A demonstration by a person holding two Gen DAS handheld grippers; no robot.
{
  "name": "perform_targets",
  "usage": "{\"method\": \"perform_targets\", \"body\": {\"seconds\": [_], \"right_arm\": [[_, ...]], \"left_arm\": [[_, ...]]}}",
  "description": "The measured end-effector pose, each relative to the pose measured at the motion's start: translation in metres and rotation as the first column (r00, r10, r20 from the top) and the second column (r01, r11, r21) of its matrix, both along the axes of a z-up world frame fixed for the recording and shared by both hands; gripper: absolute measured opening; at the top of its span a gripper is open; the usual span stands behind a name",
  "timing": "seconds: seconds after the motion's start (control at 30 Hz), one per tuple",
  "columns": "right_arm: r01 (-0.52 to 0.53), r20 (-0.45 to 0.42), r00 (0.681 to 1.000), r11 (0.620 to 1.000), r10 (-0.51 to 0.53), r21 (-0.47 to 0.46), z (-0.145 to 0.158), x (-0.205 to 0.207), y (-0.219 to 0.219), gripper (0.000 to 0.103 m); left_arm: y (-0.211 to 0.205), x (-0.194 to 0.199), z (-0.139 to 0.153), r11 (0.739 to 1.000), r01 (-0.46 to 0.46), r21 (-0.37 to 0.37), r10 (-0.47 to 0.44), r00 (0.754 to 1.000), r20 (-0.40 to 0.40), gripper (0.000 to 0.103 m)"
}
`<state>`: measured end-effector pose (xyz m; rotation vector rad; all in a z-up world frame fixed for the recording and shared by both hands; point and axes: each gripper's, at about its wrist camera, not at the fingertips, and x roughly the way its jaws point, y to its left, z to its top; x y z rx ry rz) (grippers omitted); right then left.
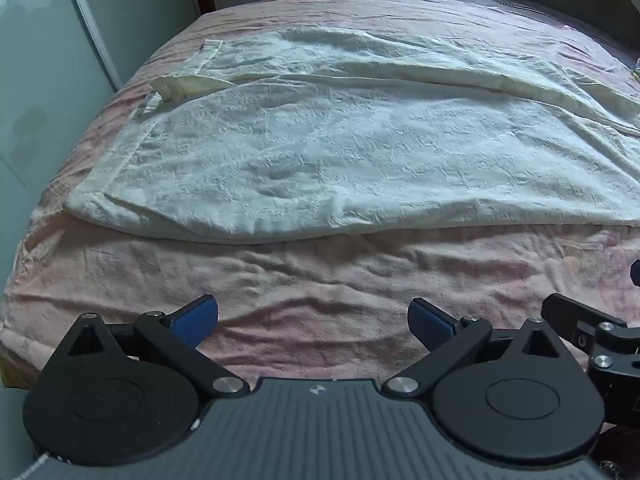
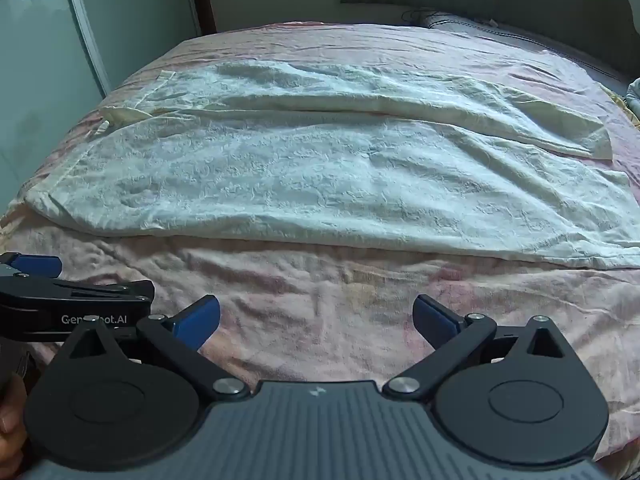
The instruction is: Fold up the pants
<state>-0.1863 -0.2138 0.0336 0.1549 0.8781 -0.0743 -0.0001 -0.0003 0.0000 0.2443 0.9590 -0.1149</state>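
White, crinkled pants lie flat across the frame's middle on a pink sheet, legs running right. Left gripper and right gripper hover spread, holding nothing.

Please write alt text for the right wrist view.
White pants lie spread across a pink bed cover, one leg beside the other. The open right gripper hovers empty above the cover; the left gripper shows at the left edge.
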Motion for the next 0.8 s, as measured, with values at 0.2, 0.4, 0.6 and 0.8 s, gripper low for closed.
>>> {"method": "perform_targets", "body": {"seconds": [0.2, 0.4, 0.6, 0.8], "right_arm": [[0.001, -0.010, 1.000, 1.000, -0.001, -0.007, -0.001, 0.002, 0.000, 0.103], [0.003, -0.009, 1.000, 1.000, -0.003, 0.000, -0.008, 0.000, 0.002, 0.103], [-0.001, -0.019, 1.000, 1.000, 0.002, 0.005, -0.005, 0.001, 0.001, 0.103], [-0.003, -0.020, 1.000, 1.000, 0.003, 0.005, -0.004, 0.001, 0.000, 0.103]], "left_arm": [[-0.005, -0.003, -0.009, 1.000, -0.017, -0.015, 0.017, 1.000, -0.003, 0.101], [-0.001, 0.000, -0.006, 1.000, -0.009, -0.029, 0.009, 1.000, -0.019, 0.101], [-0.003, 0.000, -0.005, 1.000, -0.007, -0.014, 0.006, 1.000, -0.017, 0.101], [-0.002, 0.001, -0.006, 1.000, -0.005, -0.015, 0.005, 1.000, -0.017, 0.101]]}}
